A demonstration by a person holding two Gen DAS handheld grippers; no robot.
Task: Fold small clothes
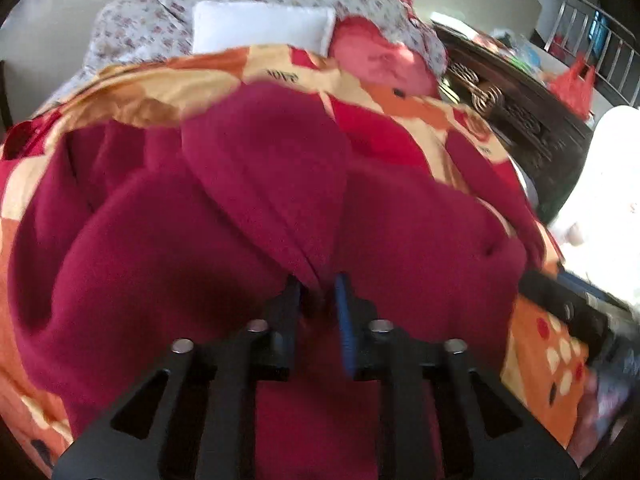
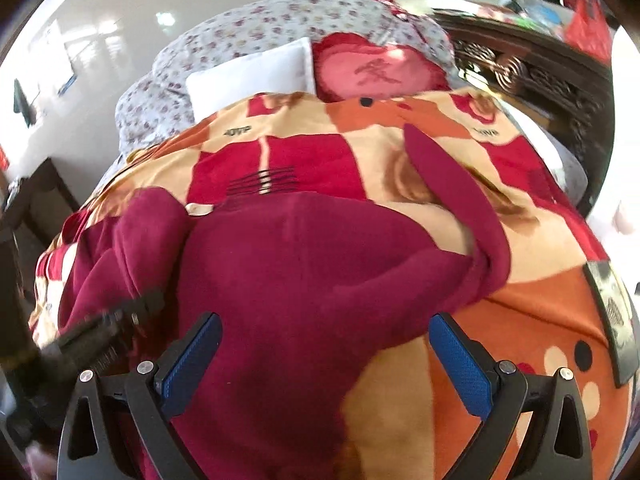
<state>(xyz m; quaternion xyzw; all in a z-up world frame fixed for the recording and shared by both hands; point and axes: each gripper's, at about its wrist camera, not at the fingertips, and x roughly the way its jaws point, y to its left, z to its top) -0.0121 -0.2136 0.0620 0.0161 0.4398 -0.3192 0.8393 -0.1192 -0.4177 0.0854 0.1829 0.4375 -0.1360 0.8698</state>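
a dark red fleece garment (image 2: 304,264) lies rumpled on a bed, spread over an orange, red and cream patterned blanket (image 2: 520,320). it looks like a small hooded or long-sleeved top, though its exact cut is hard to tell. one long strip of it, a sleeve or a tie, runs up and to the right across the blanket in the right wrist view.

the left gripper (image 1: 318,292) has its jaws pressed close together on a ridge of the red fleece, pinching a fold of it near the garment's middle. the right gripper (image 2: 324,344) hangs with its jaws spread wide, blue pads on either side of the cloth, gripping nothing.

judging by the lie of the fabric, the folding is at an early stage: the garment is bunched in humps, no clean edge or flat fold shows, and the long strip is still flung out. what seems left is to flatten it, bring that strip in, and make the folds proper.

beyond the blanket sit a white pillow (image 2: 252,76), a pink cushion (image 2: 372,72) and a floral quilt (image 2: 248,28), with a dark carved headboard (image 2: 540,80) to the right.
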